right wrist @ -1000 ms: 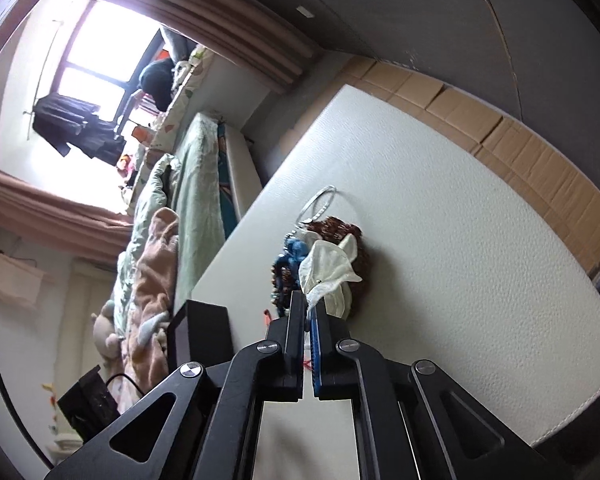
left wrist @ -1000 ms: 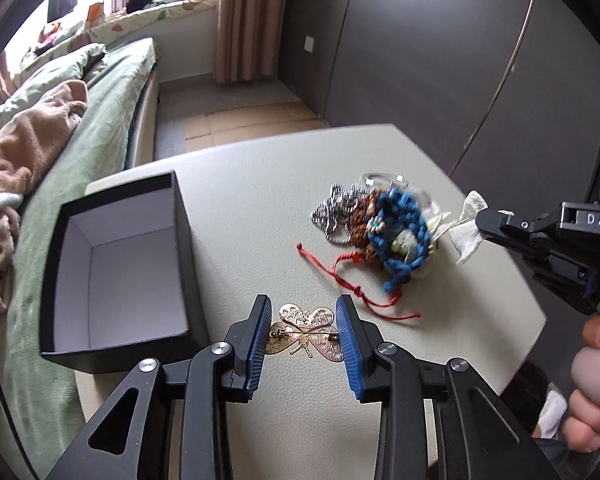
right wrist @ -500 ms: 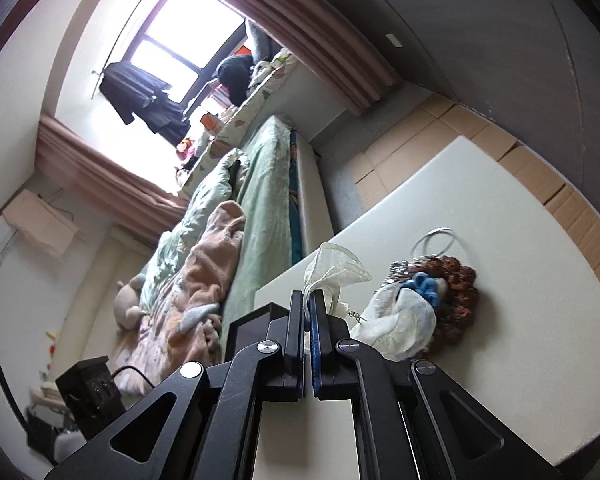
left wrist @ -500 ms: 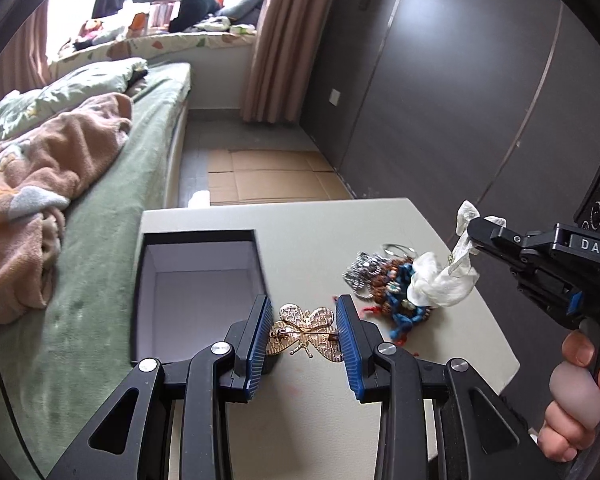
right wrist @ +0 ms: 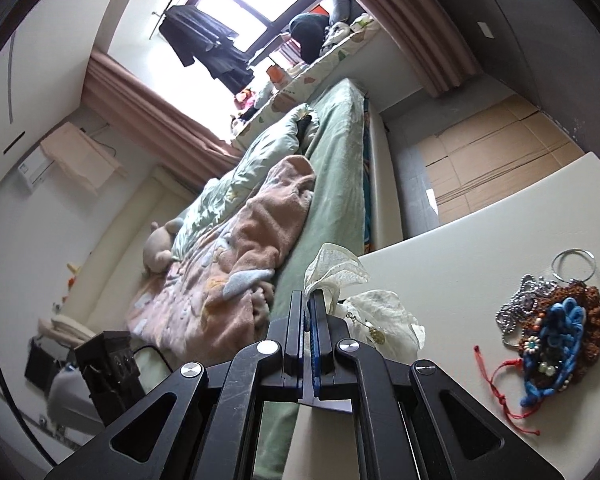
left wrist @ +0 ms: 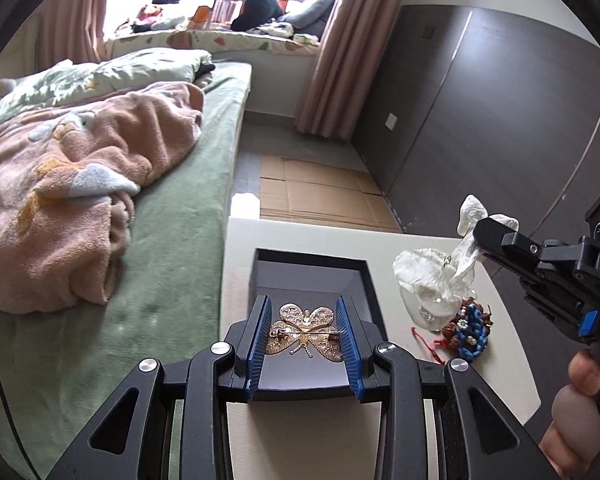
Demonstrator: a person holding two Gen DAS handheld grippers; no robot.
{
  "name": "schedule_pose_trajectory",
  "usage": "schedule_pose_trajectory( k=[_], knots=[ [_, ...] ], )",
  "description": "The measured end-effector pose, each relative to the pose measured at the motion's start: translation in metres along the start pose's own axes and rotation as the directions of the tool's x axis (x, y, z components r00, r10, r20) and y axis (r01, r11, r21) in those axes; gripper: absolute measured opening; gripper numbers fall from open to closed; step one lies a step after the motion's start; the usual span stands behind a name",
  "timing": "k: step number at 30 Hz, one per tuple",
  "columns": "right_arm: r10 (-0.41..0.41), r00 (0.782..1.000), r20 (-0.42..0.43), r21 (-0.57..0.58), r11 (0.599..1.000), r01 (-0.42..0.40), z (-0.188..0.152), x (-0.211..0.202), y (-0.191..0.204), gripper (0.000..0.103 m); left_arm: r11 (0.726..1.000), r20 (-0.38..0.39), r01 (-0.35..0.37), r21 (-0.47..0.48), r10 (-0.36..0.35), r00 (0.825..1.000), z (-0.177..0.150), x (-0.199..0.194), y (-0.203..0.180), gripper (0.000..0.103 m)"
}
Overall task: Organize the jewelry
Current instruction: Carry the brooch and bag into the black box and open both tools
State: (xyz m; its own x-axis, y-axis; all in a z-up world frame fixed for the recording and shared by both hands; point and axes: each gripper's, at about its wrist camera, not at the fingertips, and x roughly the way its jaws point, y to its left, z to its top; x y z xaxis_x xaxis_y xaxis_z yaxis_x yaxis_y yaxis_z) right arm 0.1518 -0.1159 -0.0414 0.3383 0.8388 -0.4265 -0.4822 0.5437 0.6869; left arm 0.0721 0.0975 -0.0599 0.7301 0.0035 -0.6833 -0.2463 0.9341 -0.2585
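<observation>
Left wrist: left claw clamps butterfly brooch; right claw pinches white pouch.

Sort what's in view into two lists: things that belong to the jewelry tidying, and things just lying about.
Part of the job:
left gripper, holding the butterfly brooch
black box
right gripper, pinching the white pouch
bracelet pile on the table

Just lying about:
pink blanket
bed
cardboard
curtain

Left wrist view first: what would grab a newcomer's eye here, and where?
A gold butterfly brooch clamped in the left claw, poised over the open black box. To its right, the right claw lifts a sheer white pouch above the tangle of bracelets on the table.
</observation>
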Motion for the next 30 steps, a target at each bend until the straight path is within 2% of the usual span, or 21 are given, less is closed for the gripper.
schedule_pose_trajectory(
  k=[5,7,8,10,11,12,17,21,24,25,26,27,28,29,30],
  knots=[
    [0.059,0.995,-0.077,-0.004,0.998,-0.059,-0.008,0.028,0.012,0.004,1.000,0.002,-0.018,-0.021,0.018,1.000,0.002,0.002,0.008,0.035],
    [0.035,0.991,-0.128,-0.005,0.999,-0.036,-0.011,0.040,0.014,0.005,0.999,0.001,-0.026,-0.023,0.026,1.000,0.003,0.004,0.009,0.035],
    [0.027,0.987,-0.156,0.000,1.000,-0.027,-0.013,0.046,0.013,0.009,0.999,0.000,-0.026,-0.024,0.026,1.000,0.003,0.005,0.010,0.035],
    [0.023,0.977,-0.214,0.036,0.999,-0.016,-0.016,0.052,0.004,0.043,0.999,-0.002,-0.030,-0.026,0.030,1.000,0.003,0.006,0.010,0.035],
    [0.009,0.976,-0.218,0.058,0.998,0.004,-0.017,0.052,-0.002,0.073,0.999,-0.001,-0.031,-0.026,0.031,1.000,0.004,0.006,0.010,0.035],
    [-0.010,0.980,-0.199,0.074,0.997,0.025,-0.016,0.047,-0.008,0.085,0.999,0.001,-0.032,-0.027,0.032,0.999,0.004,0.006,0.009,0.035],
    [-0.044,0.989,-0.144,0.111,0.992,0.060,-0.010,0.019,-0.022,0.085,0.999,-0.001,-0.017,-0.033,0.017,1.000,0.004,0.010,0.003,0.035],
    [-0.121,0.986,-0.110,0.111,0.985,0.133,-0.012,-0.001,-0.030,0.085,0.999,-0.001,-0.042,-0.025,0.042,0.999,0.005,0.012,-0.008,0.036],
    [-0.164,0.983,-0.081,0.121,0.978,0.173,-0.013,-0.017,-0.038,0.086,0.998,-0.025,-0.035,-0.050,0.034,0.999,0.006,0.017,-0.009,0.037],
    [-0.174,0.982,-0.075,0.127,0.975,0.183,-0.014,-0.021,-0.040,0.086,0.997,-0.043,-0.041,-0.061,0.038,0.998,0.005,0.020,-0.009,0.043],
    [-0.185,0.980,-0.071,0.134,0.972,0.193,-0.014,-0.025,-0.042,0.088,0.996,-0.057,-0.046,-0.070,0.042,0.997,0.005,0.022,-0.009,0.055],
    [-0.199,0.977,-0.072,0.137,0.969,0.207,-0.015,-0.028,-0.044,0.093,0.996,-0.065,-0.054,-0.077,0.049,0.997,0.003,0.023,-0.010,0.063],
    [-0.210,0.975,-0.071,0.135,0.966,0.218,-0.014,-0.031,-0.045,0.095,0.995,-0.065,-0.064,-0.078,0.059,0.996,0.002,0.022,-0.010,0.079],
    [-0.225,0.972,-0.066,0.131,0.964,0.232,-0.013,-0.035,-0.046,0.098,0.994,-0.058,-0.079,-0.077,0.075,0.995,0.001,0.020,-0.011,0.087],
    [-0.239,0.969,-0.059,0.127,0.961,0.245,-0.013,-0.039,-0.047,0.098,0.993,-0.046,-0.092,-0.077,0.089,0.995,0.000,0.017,-0.012,0.088]
  ],
)
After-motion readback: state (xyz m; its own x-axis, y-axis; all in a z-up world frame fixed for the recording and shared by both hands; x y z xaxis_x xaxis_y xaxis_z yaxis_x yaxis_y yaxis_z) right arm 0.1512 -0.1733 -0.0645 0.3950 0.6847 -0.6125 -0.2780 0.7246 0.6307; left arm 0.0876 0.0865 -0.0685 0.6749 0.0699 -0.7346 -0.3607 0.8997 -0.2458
